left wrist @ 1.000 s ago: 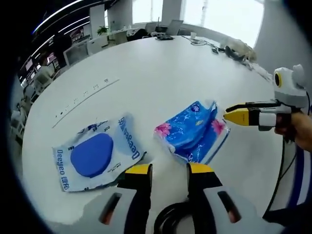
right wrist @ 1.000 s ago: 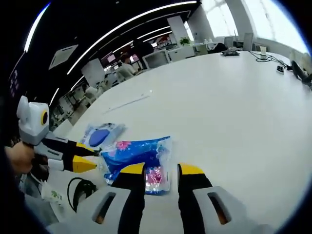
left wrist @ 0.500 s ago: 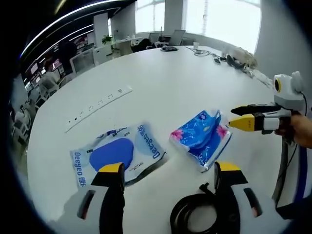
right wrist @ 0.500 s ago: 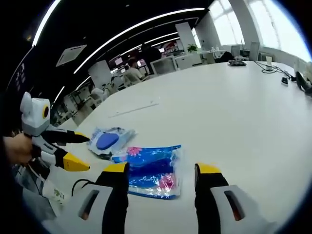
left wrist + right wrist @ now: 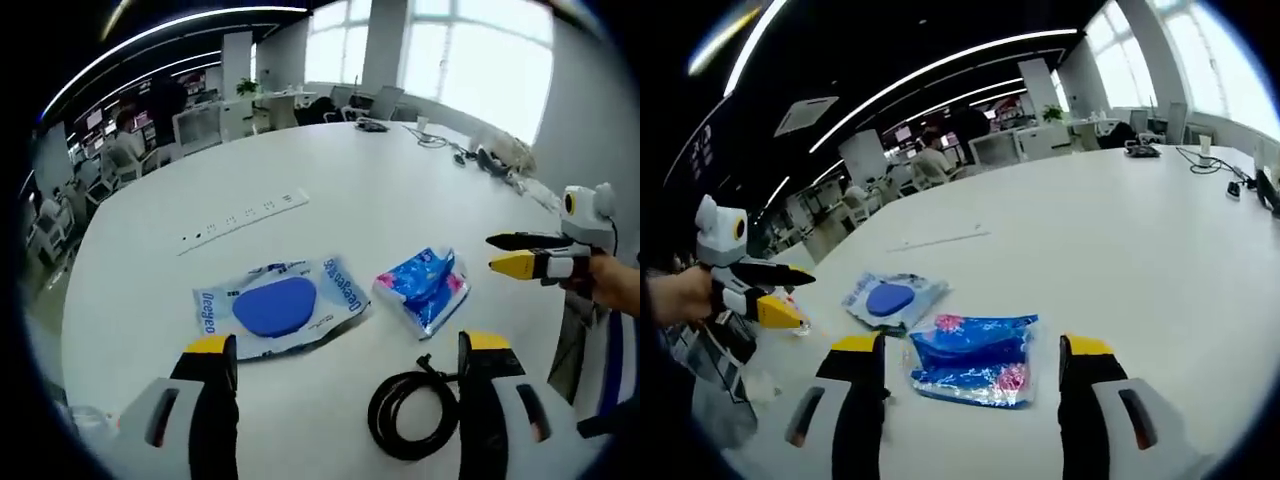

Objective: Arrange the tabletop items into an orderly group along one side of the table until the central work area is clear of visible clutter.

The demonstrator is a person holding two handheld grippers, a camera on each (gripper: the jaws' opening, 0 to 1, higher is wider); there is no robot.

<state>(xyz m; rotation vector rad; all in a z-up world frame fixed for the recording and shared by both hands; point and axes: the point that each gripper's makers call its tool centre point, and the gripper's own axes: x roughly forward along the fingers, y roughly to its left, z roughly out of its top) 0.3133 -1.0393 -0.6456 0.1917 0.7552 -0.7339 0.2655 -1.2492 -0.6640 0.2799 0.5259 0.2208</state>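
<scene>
White desk (image 5: 330, 190) carries your clutter near its edge: the blue-and-white wipes pack (image 5: 277, 306) beside the blue floral tissue pack (image 5: 422, 287), with a coiled black cable (image 5: 410, 424) closest to you. Your left gripper (image 5: 345, 352) is spread wide, grasping nothing. Your right gripper (image 5: 973, 352) is likewise released, just short of the tissue pack.

Open office: bright windows (image 5: 470, 70), ceiling light strips (image 5: 940, 70), desks, possibly monitors (image 5: 200, 120), behind white table (image 5: 330, 180).
</scene>
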